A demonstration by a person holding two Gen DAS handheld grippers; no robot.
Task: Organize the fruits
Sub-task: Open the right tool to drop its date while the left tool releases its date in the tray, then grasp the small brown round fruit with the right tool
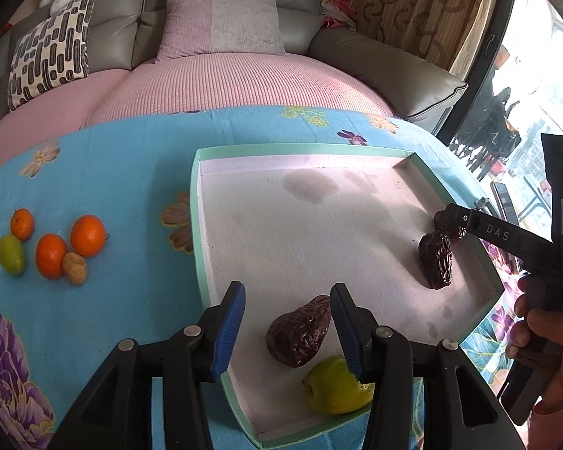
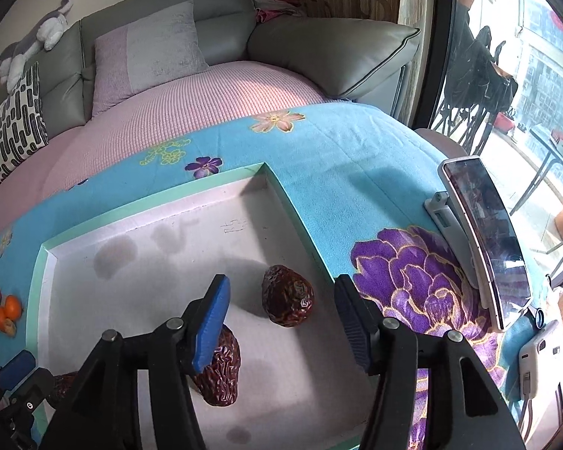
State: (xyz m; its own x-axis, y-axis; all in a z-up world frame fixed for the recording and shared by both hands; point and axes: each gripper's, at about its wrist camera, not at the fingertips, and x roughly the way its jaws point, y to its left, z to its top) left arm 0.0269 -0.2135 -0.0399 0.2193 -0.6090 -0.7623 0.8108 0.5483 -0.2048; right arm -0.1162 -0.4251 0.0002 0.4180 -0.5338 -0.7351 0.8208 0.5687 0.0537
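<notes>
Tray [image 1: 206, 225]; date [image 1: 300, 332] between left gripper [image 1: 287, 328] fingers

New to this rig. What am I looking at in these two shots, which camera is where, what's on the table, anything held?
No robot arm here: a person holds a two-finger tool in each hand, and a fisheye camera on each tool looks forward along its fingers.

The left wrist view shows the left tool open, low over a shallow green-rimmed tray on a blue floral cloth. Between its fingers lies a wrinkled dark red fruit, apparently a date, not gripped; a yellow-green fruit lies just below it. Outside the tray sit three oranges, a green fruit and a small tan fruit. The person's hand with the other tool shows at right.

The right wrist view shows the right tool open and empty, above two more dates in the tray's far corner. A phone on a stand stands to the right.
</notes>
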